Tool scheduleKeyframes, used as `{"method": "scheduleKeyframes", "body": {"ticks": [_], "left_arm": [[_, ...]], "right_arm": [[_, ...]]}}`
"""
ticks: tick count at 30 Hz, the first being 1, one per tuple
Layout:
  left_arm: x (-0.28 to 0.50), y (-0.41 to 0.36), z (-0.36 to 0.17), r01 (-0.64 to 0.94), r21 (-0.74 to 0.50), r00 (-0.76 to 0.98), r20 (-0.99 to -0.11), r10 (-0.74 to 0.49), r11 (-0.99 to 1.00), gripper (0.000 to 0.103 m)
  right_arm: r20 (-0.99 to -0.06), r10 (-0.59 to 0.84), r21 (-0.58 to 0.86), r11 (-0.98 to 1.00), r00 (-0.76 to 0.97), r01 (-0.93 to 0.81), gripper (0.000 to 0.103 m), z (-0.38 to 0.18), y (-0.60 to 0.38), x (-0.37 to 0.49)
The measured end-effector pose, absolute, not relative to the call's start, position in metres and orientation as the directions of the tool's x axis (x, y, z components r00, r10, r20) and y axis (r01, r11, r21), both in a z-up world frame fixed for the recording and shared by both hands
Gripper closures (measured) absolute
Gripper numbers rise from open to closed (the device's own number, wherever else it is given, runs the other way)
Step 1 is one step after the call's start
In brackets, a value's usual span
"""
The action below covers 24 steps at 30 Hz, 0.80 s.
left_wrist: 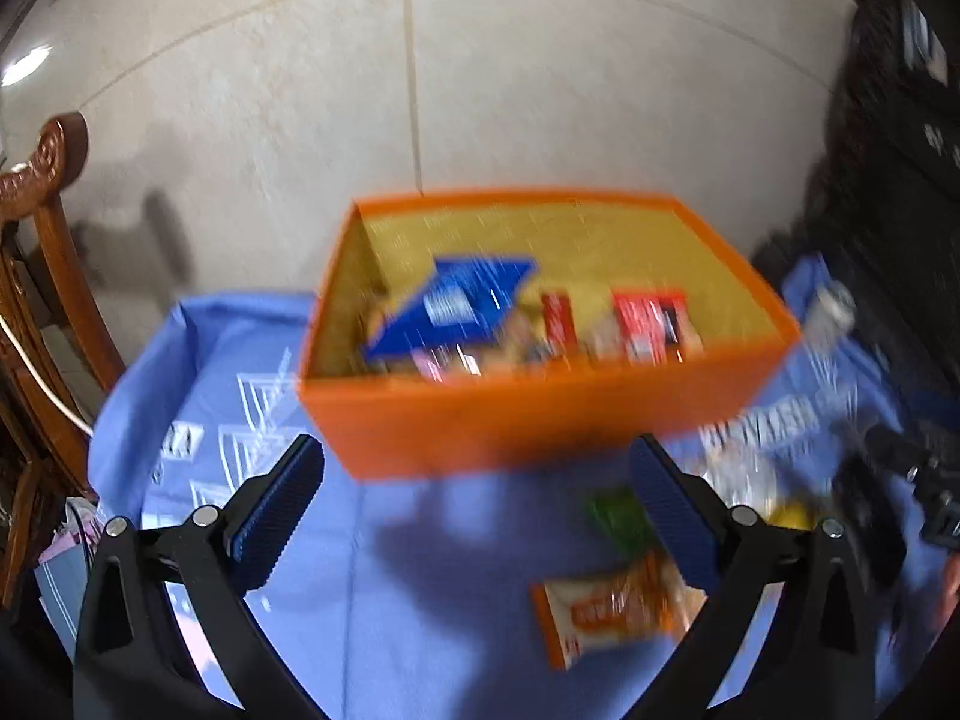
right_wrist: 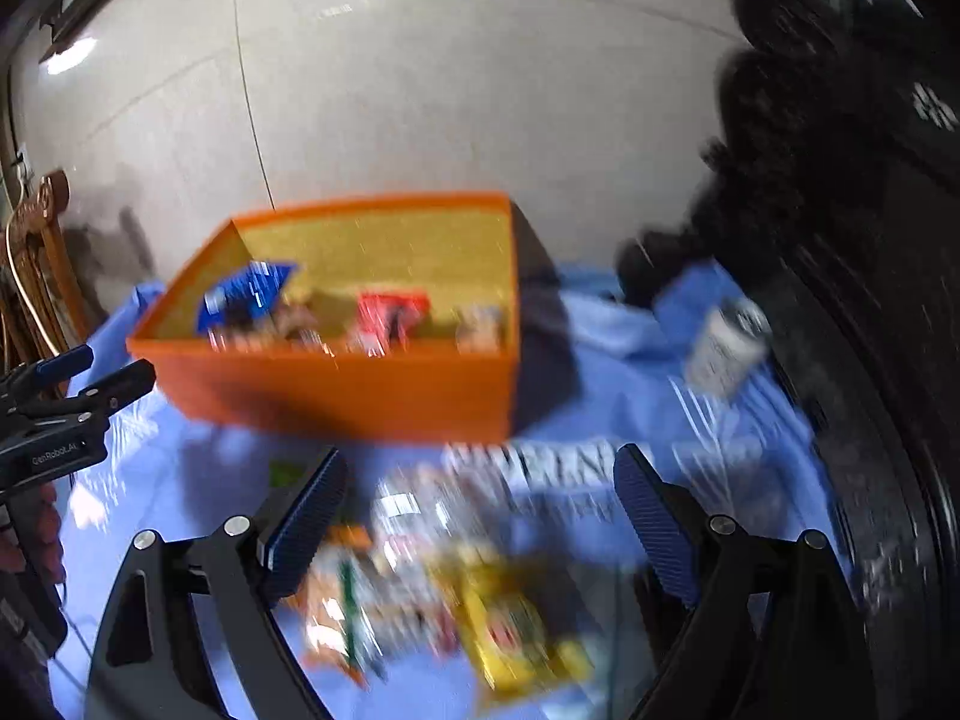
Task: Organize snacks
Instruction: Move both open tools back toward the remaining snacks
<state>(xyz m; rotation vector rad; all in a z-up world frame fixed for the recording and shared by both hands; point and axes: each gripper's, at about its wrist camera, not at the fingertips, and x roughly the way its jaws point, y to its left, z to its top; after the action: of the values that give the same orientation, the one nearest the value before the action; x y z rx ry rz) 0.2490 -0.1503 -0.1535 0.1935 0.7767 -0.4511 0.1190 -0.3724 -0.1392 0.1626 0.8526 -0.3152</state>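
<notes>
An orange box (left_wrist: 540, 420) (right_wrist: 336, 384) stands on the blue cloth and holds a blue packet (left_wrist: 450, 306) (right_wrist: 246, 294), a red packet (left_wrist: 648, 324) (right_wrist: 390, 312) and other snacks. My left gripper (left_wrist: 477, 450) is open just before the box's near wall, nothing between its fingers. An orange-and-white snack packet (left_wrist: 612, 606) lies on the cloth near its right finger, a green one (left_wrist: 618, 519) behind it. My right gripper (right_wrist: 480, 468) is open above a blurred heap of loose snacks, with a yellow packet (right_wrist: 516, 624) in it. Both views are motion-blurred.
A carved wooden chair (left_wrist: 42, 276) stands at the left of the table. A pale can (right_wrist: 723, 348) (left_wrist: 831, 312) leans at the right on the blue cloth (left_wrist: 390, 600), next to a dark mass. A tiled wall rises behind the box.
</notes>
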Motion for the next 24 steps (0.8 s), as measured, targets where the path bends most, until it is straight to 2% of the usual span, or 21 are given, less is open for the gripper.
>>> {"method": "scheduleKeyframes", "body": {"ticks": [7,12,24], "left_arm": [[0.194,-0.153,-0.197,0.554,0.03,0.546,-0.767,-0.337,0.832,0.004],[0.178,-0.151,-0.215,0.579,0.01,0.5,-0.794,-0.345,0.815,0.004],[0.193,-0.179,-0.254,0.746,0.075,0.429,-0.814,-0.391,0.662,0.004]], "right_arm": [[-0.844,-0.145,0.038,0.945,0.517,0.326,0.024,-0.195,-0.373,0.082],[-0.859,-0.128,0.037,0.95,0.495,0.309,0.025,-0.212,-0.373,0.088],[-0.905,-0.094,0.031,0.958,0.415,0.285,0.025,-0.244,-0.38,0.111]]}}
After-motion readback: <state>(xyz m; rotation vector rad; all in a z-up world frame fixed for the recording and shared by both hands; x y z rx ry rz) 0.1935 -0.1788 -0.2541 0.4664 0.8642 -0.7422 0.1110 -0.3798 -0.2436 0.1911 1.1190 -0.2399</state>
